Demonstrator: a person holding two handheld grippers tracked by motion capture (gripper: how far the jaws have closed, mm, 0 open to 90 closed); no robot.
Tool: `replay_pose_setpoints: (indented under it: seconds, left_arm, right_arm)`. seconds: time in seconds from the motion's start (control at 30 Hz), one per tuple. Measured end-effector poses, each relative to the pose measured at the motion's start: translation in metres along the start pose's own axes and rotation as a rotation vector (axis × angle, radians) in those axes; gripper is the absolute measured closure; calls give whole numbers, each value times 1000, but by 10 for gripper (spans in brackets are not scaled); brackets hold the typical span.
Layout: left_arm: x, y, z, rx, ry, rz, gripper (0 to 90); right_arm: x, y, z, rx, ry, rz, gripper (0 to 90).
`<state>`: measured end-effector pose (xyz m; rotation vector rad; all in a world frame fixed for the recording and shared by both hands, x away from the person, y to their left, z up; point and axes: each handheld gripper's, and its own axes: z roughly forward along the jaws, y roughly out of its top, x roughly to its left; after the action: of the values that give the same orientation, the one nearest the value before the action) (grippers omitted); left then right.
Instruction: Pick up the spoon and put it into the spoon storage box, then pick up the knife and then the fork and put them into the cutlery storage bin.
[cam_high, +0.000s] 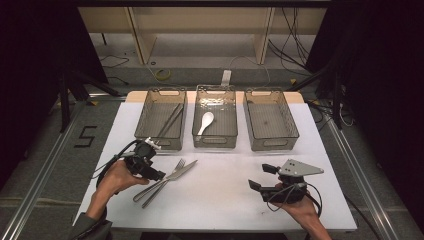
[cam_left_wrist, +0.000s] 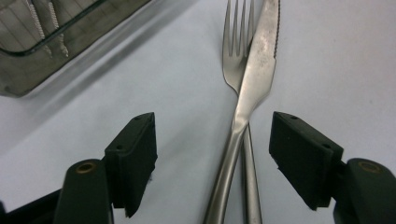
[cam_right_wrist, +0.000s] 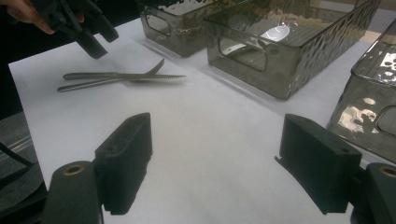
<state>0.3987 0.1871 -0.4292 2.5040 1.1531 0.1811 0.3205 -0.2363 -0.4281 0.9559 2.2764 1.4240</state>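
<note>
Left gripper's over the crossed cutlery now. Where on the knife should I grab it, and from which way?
Judging by its pose, grip the knife from above, across its handle just behind the crossing. It lies on top of the fork, so it should lift free. The left gripper already straddles both handles with open jaws; shift toward the knife's side so the fork stays out.

Left gripper (cam_high: 156, 175): black body, black looped cable. Right gripper (cam_high: 262, 177): black, grey three-cornered plate on top. Jaw pads ribbed, brass-ringed holes. Grey sleeve (cam_high: 92, 227).
</note>
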Motion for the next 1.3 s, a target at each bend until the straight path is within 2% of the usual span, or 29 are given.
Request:
replay_pose_setpoints:
  seconds: [0.1,0.13,0.27,0.4,0.67,1.0,1.07,1.3]
  left_arm:
    - [-1,-4,1,26,2,7,344]
    - [-1,-5,2,25,1,-2,355]
    - [0,-9,4,56,20,-3,384]
    - [0,-12,8,70,11,-10,410]
    - [-3,-15,13,110,-1,10,473]
    - [-6,-17,14,119,3,23,546]
    - [-6,-16,14,123,2,40,566]
    - [-9,-18,19,150,1,60,623]
  right_arm:
    - [0,0,0,0,0,-1,263]
    - [1,0,0,0,-1,-3,263]
    - [1,0,0,1,2,-3,263]
    - [1,0,1,2,2,-5,263]
    - [2,0,1,4,3,-9,263]
    - [2,0,1,8,1,-18,263]
    - [2,0,0,7,-1,-18,263]
    - [3,0,1,13,-2,-25,263]
